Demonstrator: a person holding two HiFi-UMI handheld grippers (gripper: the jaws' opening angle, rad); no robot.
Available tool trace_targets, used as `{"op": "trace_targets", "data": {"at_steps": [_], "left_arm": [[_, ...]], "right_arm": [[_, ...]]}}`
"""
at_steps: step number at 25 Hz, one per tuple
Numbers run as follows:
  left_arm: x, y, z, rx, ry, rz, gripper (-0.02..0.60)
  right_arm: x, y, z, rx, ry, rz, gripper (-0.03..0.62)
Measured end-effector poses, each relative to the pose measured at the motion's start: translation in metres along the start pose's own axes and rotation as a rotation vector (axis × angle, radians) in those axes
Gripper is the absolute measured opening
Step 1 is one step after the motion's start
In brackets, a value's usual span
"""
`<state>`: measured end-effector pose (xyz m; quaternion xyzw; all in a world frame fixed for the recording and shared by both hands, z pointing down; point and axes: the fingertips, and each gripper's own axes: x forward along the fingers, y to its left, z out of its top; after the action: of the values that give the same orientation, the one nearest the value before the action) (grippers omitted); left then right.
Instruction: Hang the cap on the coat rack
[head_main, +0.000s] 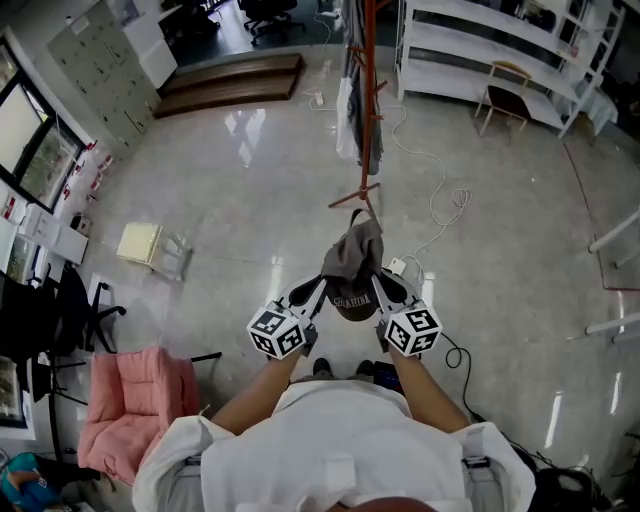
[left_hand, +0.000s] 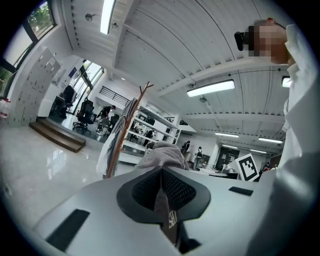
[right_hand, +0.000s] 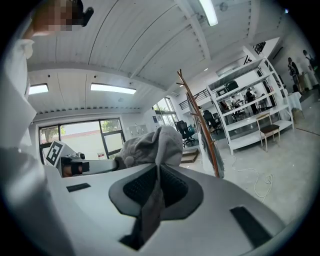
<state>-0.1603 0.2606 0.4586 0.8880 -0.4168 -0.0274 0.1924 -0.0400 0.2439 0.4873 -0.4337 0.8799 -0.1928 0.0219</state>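
Cap (head_main: 355, 262) just short of the rack (head_main: 367, 150), pinched tight in my left gripper (head_main: 316, 293) and right gripper (head_main: 386, 292); I judge it best raised level, crown over a peg (head_main: 381, 86)

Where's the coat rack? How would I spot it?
Look at the shiny floor by the long white shelves. Just left of them stands the coat rack, straight ahead of the grey cap. It is the only thin reddish-brown pole with branching pegs, and pale clothes hang on it.
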Motion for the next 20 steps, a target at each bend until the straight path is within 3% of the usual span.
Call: {"op": "trace_targets", "data": {"at_steps": [12, 20], "left_arm": [[0.044, -0.041, -0.018, -0.012, 0.016, 0.010, 0.025], [0.037, -0.020, -0.027, 0.022, 0.018, 0.045, 0.024]], "right_arm": [[-0.032, -0.050, 0.005, 0.027, -0.005, 0.038, 0.035], [-0.010, -0.048, -0.016, 0.038, -0.002, 0.063, 0.035]]}}
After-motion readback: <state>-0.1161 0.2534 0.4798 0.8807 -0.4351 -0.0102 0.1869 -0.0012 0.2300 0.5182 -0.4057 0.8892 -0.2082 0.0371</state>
